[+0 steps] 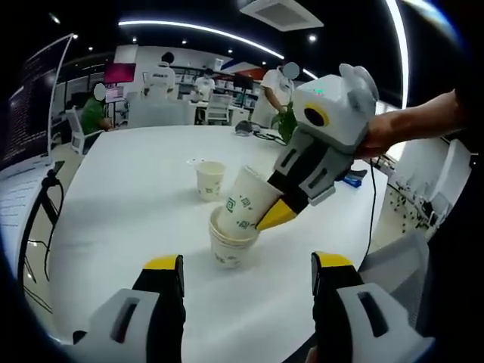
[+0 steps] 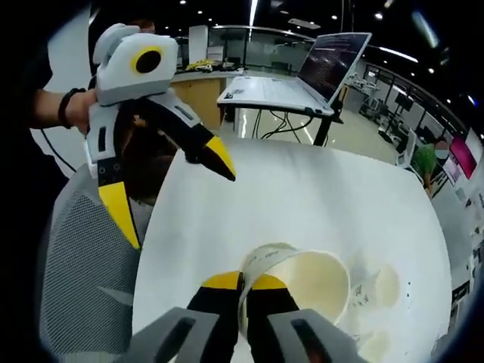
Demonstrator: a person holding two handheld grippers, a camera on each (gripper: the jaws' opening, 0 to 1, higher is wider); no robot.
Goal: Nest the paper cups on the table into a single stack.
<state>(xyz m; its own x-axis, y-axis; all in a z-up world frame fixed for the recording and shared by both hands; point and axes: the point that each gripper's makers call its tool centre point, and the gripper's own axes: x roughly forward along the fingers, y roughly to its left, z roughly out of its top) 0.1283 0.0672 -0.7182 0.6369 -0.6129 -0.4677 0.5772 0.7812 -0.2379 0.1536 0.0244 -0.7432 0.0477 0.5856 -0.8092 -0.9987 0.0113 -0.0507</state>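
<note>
Three white paper cups with green print are on or over the round white table (image 1: pixel 136 219). In the left gripper view, the right gripper (image 1: pixel 271 215) is shut on the rim of a tilted cup (image 1: pixel 246 198). That cup's base dips into the mouth of an upright cup (image 1: pixel 229 248). A third cup (image 1: pixel 209 179) stands alone a little farther back. My left gripper (image 1: pixel 248 265) is open just short of the pair, nothing between its jaws. In the right gripper view, the right gripper (image 2: pixel 243 283) pinches the held cup (image 2: pixel 310 281) by its wall, and the left gripper (image 2: pixel 170 185) hangs open at the upper left.
An open laptop (image 2: pixel 333 60) sits on a desk beyond the table. A grey mesh chair (image 2: pixel 83 265) stands at the table's edge. Several people (image 1: pixel 160 76) and office chairs are far behind. A black cable (image 1: pixel 370 219) hangs off the table's right side.
</note>
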